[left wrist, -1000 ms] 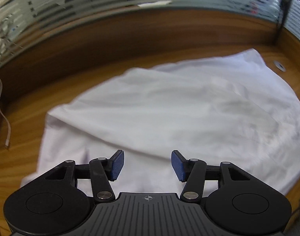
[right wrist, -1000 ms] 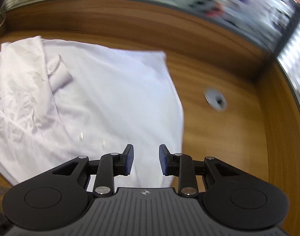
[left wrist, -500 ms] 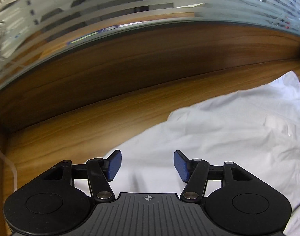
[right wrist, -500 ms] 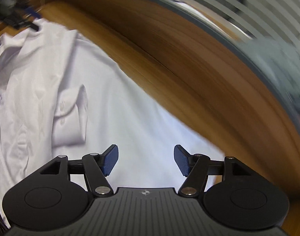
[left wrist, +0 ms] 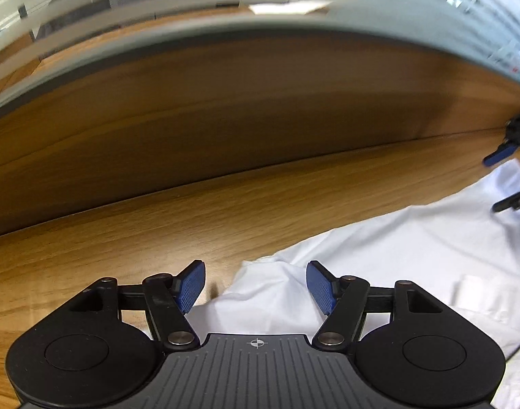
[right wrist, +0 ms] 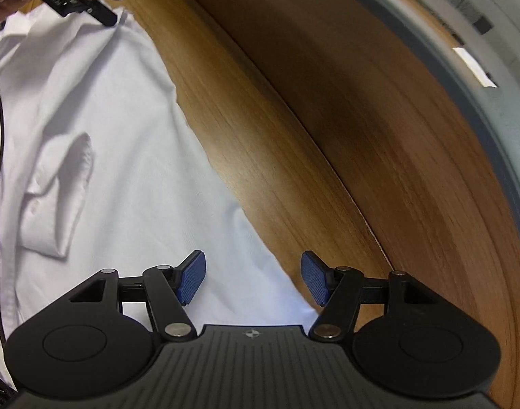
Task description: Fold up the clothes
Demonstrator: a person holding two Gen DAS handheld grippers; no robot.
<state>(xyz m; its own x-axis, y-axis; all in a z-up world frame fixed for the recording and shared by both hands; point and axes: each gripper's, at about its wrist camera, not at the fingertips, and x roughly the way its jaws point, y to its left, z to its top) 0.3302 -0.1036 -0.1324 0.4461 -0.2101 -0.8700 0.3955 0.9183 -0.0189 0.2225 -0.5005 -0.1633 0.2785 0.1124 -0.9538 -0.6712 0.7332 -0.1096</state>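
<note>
While left fingers (left wrist: pixel 192 286) open, shirt (left wrist: pixel 379 272) corner between, unpinched

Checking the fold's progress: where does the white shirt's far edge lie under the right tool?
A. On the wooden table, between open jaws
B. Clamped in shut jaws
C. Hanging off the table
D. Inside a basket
A: the white shirt lies flat on the wooden table, its edge between the right tool's open jaws.
</note>
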